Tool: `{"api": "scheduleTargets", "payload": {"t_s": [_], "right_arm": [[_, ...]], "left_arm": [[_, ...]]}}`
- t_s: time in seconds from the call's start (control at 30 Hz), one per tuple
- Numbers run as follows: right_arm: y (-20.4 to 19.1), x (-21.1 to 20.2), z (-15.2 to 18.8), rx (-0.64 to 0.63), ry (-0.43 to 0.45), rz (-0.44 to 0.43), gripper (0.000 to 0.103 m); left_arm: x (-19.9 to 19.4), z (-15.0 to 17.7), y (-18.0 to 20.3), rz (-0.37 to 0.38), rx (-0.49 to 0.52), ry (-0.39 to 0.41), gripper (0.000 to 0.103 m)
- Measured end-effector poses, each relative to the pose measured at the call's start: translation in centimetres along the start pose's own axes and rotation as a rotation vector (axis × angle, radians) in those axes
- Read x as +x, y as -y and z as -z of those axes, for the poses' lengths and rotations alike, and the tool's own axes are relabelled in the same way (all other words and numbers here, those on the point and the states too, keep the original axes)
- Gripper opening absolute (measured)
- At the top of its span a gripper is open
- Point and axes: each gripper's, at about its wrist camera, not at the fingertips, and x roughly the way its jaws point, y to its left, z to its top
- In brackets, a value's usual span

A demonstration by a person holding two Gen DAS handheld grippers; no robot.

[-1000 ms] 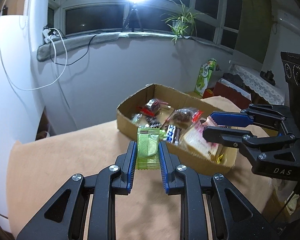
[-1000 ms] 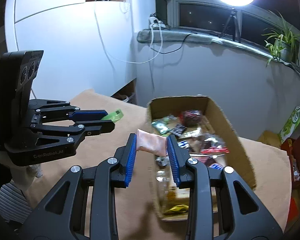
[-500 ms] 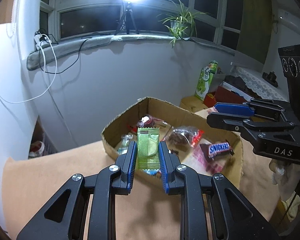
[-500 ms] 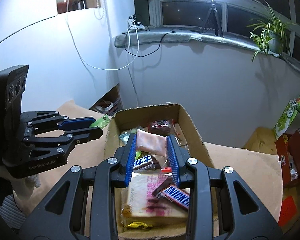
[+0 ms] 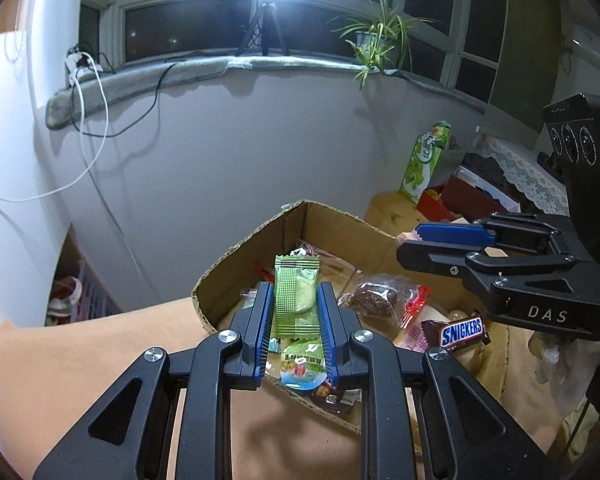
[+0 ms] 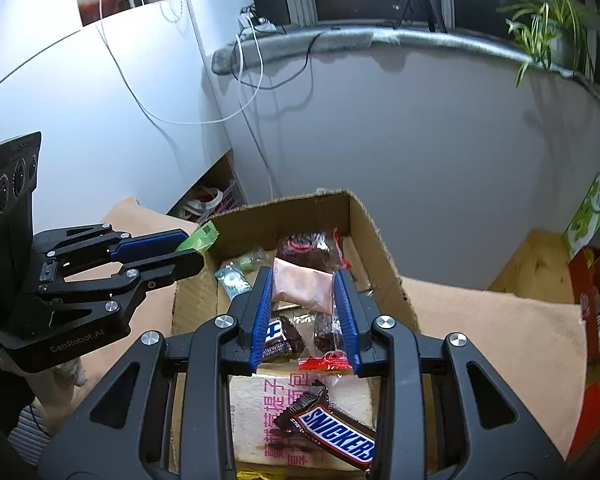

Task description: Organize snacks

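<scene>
Hovering over the open brown cardboard box, left gripper clamps a green snack packet above the near-left rim. Right gripper pinches a pink pouch mid-box, walls clear either side.

box x1 | Snickers bar x1 | hand-held grippers x2: left, right | plant x1
</scene>
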Motion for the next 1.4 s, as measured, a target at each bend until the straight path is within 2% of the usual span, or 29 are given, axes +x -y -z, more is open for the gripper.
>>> {"api": "scheduleTargets", "payload": {"t_s": [0.27, 0.4, 0.43, 0.47, 0.5, 0.6, 0.67, 0.7, 0.73, 0.9, 1.0, 1.4], "right_arm": [[0.3, 0.6, 0.4, 0.009, -0.014, 0.011, 0.034], [0.2, 0.5, 0.4, 0.005, -0.011, 0.027, 0.047], [0.2, 0.4, 0.4, 0.006, -0.007, 0.034, 0.049], [0.2, 0.3, 0.4, 0.007, -0.004, 0.038, 0.049], [0.3, 0.2, 0.5, 0.01, -0.001, 0.043, 0.049], [0.5, -0.1, 0.5, 0.014, 0.004, 0.06, 0.05], [0.6, -0.2, 0.5, 0.016, 0.007, 0.074, 0.061], [0.6, -0.5, 0.6, 0.02, 0.015, 0.086, 0.075], [0.7, -0.7, 0.6, 0.025, 0.025, 0.091, 0.082], [0.6, -1.8, 0.5, 0.028, 0.051, 0.102, 0.086], [0.4, -2.6, 0.5, 0.03, 0.068, 0.11, 0.088], [-0.2, -4.6, 1.3, 0.039, 0.089, 0.126, 0.088]], "left_arm": [[0.9, 0.4, 0.3, 0.001, 0.007, -0.024, 0.021], [1.0, 0.3, 0.4, -0.007, 0.014, -0.029, 0.023], [1.1, 0.3, 0.4, -0.013, 0.016, -0.032, 0.029], [1.1, 0.3, 0.5, -0.019, 0.017, -0.034, 0.04], [1.1, 0.3, 0.5, -0.025, 0.016, -0.031, 0.044], [1.1, 0.4, 0.5, -0.033, 0.016, -0.031, 0.046], [1.1, 0.5, 0.5, -0.041, 0.018, -0.032, 0.051], [1.0, 0.5, 0.5, -0.045, 0.019, -0.031, 0.052], [1.0, 0.5, 0.5, -0.046, 0.019, -0.03, 0.053], [0.6, 0.7, 0.8, -0.052, 0.021, -0.027, 0.058], [0.2, 0.8, 1.2, -0.055, 0.024, -0.02, 0.064], [-1.5, 1.1, 1.8, -0.067, 0.021, 0.003, 0.069]]}}
